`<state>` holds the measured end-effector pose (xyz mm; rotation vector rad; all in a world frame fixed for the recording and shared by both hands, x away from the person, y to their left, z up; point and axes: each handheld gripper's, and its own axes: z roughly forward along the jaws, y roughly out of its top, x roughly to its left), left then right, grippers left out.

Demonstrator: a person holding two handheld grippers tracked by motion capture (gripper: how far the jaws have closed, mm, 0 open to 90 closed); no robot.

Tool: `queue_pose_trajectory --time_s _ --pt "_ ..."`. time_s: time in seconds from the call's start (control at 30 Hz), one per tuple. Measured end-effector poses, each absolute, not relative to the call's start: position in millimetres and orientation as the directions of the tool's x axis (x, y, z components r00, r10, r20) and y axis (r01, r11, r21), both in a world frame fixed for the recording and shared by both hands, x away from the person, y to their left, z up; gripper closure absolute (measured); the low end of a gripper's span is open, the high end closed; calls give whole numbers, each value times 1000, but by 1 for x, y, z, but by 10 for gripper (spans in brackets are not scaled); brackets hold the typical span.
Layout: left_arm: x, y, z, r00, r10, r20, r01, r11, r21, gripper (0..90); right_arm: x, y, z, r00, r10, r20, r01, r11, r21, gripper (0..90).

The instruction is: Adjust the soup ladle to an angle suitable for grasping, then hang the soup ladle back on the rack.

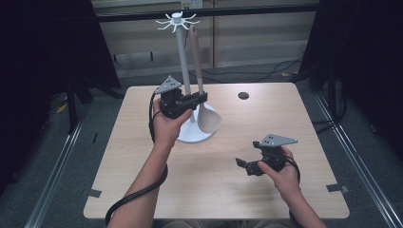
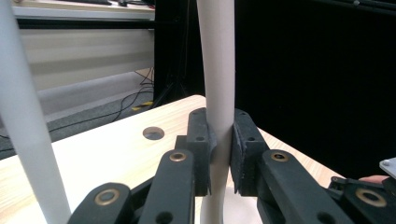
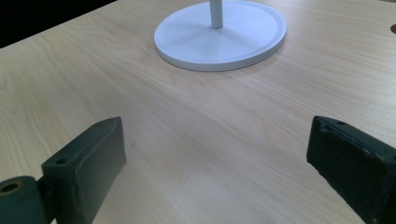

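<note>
1. Handle of a beige shoehorn (image 2: 218,84) is pinched between the pads of the left claw (image 1: 198,99), beside the pole of a white stand (image 1: 182,57) near the far edge of the counter (image 1: 142,156).
2. The shoehorn's scoop is held over the stand's round base.
3. The right claw (image 1: 247,167) is kept spread and unloaded above the counter's near right part.

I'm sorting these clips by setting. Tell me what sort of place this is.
Probably a lab or test booth set up for recording, not a home. A bare wooden table stands between black curtains, with cables loose on the floor and metal rails alongside. A person works handheld grippers there.
</note>
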<state>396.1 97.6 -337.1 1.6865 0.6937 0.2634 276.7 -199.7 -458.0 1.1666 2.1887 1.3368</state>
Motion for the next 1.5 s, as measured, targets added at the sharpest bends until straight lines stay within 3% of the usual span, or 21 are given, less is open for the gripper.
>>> queue_pose_trajectory --time_s 1.5 --pt "419 112 -353 759 615 -215 298 -35 954 774 273 -197 -462 -629 768 123 479 259 839 42"
